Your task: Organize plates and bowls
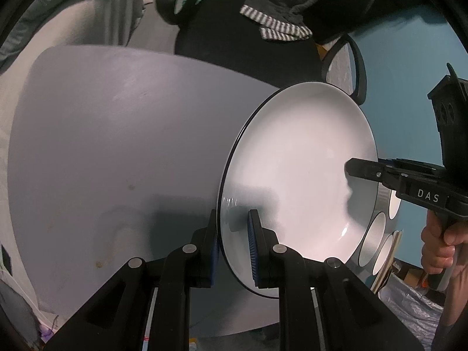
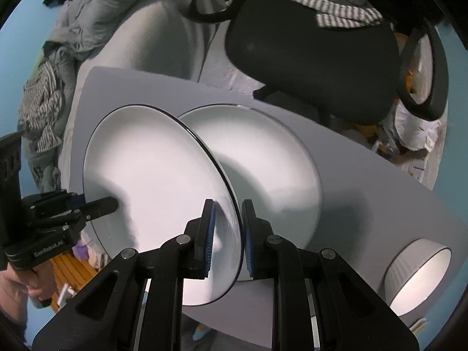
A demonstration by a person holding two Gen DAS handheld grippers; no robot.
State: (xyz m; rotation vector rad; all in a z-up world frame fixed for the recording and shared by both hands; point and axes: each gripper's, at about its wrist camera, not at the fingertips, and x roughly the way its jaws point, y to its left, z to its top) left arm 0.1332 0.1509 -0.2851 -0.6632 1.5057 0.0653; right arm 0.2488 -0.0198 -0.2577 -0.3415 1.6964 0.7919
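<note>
Plate (image 2: 152, 175) number one, white with a thin dark rim, hangs above the grey table (image 1: 102, 131), carried between your two tools. Your left gripper (image 1: 232, 245) is nearly closed, its blue pads pinching the rim on one edge. Your right gripper (image 2: 226, 239) is closed just as narrowly on the opposite edge. You hold it at two points, I judge, because a wide, shallow dish pinched on one side alone would tip and slip out of a single pair of pads; two grips keep it steady.

You have it tilted and partly over a second plate (image 2: 278, 175), which lies flat on the table. That suggests you mean to stack like on like, though I cannot tell whether the two touch.

Counted from both views: two plates, one held and one resting. One ribbed bowl (image 2: 418, 275) sits near the table's edge, well apart from the plates and clear of your path. A black office chair (image 2: 316, 58) stands beyond the table.
</note>
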